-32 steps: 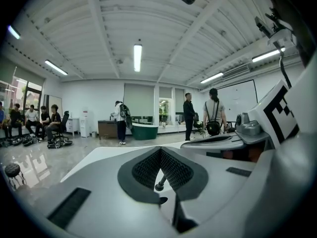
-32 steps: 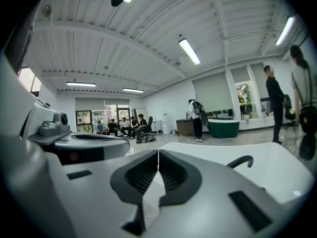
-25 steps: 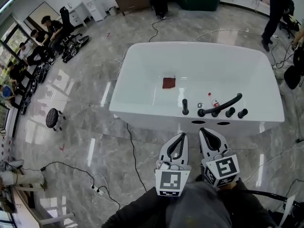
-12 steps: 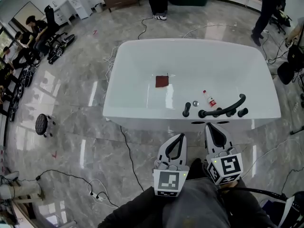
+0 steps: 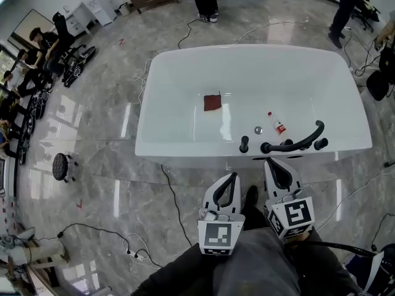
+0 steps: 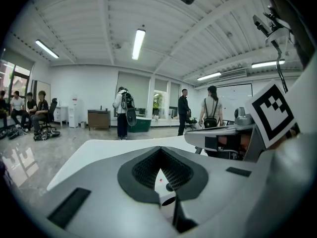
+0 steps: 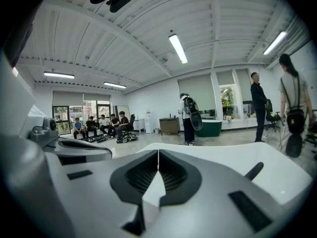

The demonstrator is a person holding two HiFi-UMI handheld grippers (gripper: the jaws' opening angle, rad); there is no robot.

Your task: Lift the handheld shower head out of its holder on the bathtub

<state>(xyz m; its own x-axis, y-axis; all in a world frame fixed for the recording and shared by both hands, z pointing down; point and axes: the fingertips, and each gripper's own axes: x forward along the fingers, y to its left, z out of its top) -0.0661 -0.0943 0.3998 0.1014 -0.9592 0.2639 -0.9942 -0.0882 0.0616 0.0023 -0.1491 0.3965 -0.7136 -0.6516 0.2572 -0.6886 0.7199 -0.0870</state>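
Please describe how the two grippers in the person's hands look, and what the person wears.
Both the left gripper and the right gripper have pale grey fingers lined with black ribbed pads. Each carries a cube with black-and-white square markers. The person's clothing is dark grey.

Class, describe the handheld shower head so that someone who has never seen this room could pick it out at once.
Find the big white bathtub in the middle of the room and look along its near rim at the row of black fittings. The handheld shower head is the long, curved black wand arching over that rim. The black knobs beside it are short, upright stubs.
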